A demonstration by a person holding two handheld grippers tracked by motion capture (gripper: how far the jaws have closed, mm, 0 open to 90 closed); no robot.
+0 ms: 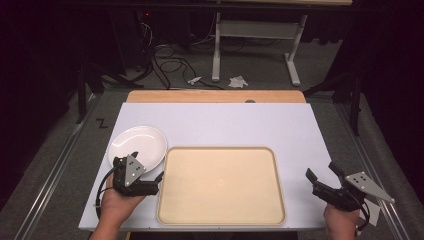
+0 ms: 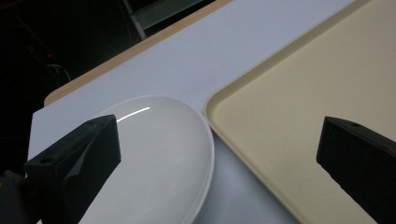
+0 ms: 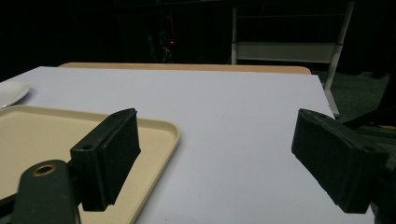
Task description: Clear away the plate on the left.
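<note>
A white plate (image 1: 137, 144) lies empty on the white tabletop (image 1: 225, 122), just left of an empty beige tray (image 1: 220, 186). My left gripper (image 1: 140, 169) hovers open at the plate's near edge. In the left gripper view, its left jaw hangs over the plate (image 2: 159, 158), its right jaw over the tray (image 2: 289, 107), and nothing sits in the left gripper (image 2: 217, 128). My right gripper (image 1: 322, 171) stands open to the right of the tray, near the table's right edge. The right gripper (image 3: 217, 116) is empty, with the tray (image 3: 46, 135) at its left and the plate (image 3: 11, 93) far off.
A wooden strip (image 1: 215, 96) borders the table's far edge. Beyond it, on the floor, are cables (image 1: 167, 62), a white desk frame (image 1: 216, 50) and crumpled paper (image 1: 238, 81). Bare tabletop stretches behind the tray and to its right.
</note>
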